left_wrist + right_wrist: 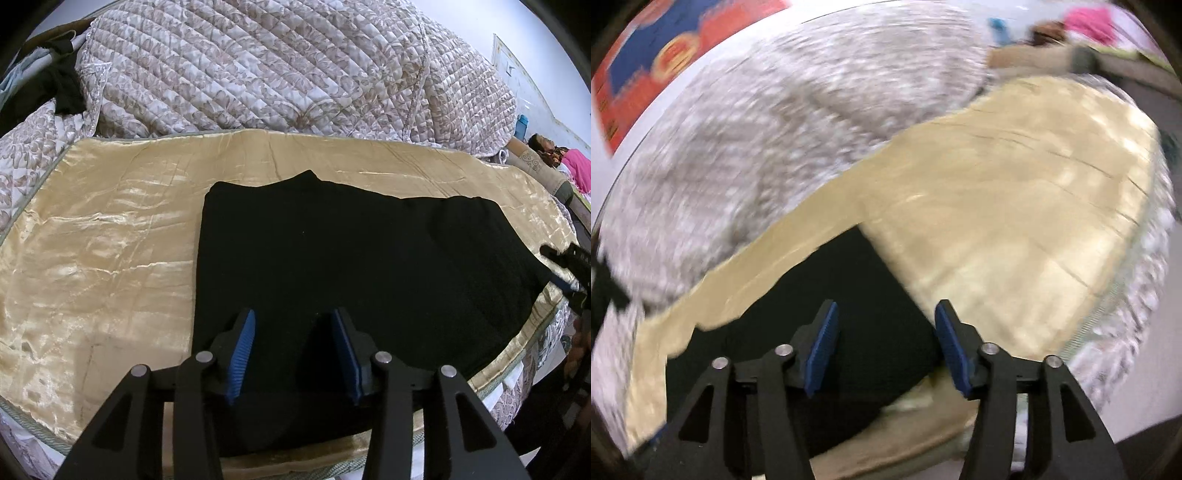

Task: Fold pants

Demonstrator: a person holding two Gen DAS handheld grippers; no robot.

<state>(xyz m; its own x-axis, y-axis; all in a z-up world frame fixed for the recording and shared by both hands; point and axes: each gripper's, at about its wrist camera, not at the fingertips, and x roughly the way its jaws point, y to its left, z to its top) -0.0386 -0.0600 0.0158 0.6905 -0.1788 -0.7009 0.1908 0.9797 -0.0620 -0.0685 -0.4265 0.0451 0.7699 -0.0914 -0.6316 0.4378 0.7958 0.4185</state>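
The black pants (351, 266) lie flat on a shiny gold bedspread (110, 240) that covers the near part of the bed, folded into a broad dark block with a straight left edge and an uneven far edge that rises to a small peak. The block sits toward the near edge of the bedspread and right of its middle, leaving a wide bare stretch of gold cloth toward the left edge and a narrower strip along the far edge. The left gripper (293, 332) hangs over the near edge of the pants, its two blue-padded fingers (243, 343) spread apart with only dark cloth showing between them and nothing caught. In the left wrist view the right gripper (565, 273) shows at the right edge of the bedspread, beside the right end of the pants; whether it touches the cloth cannot be told from there. The right wrist view is smeared by motion, but it shows the right gripper (886, 339) with its fingers likewise apart and empty, poised above the right end of the pants (849, 314), with the gold bedspread (1015, 184) stretching away beyond it. A quilted patterned coverlet (277, 66) is heaped along the far edge of the bedspread. Past the far right corner a person in pink (569, 158) lies down.
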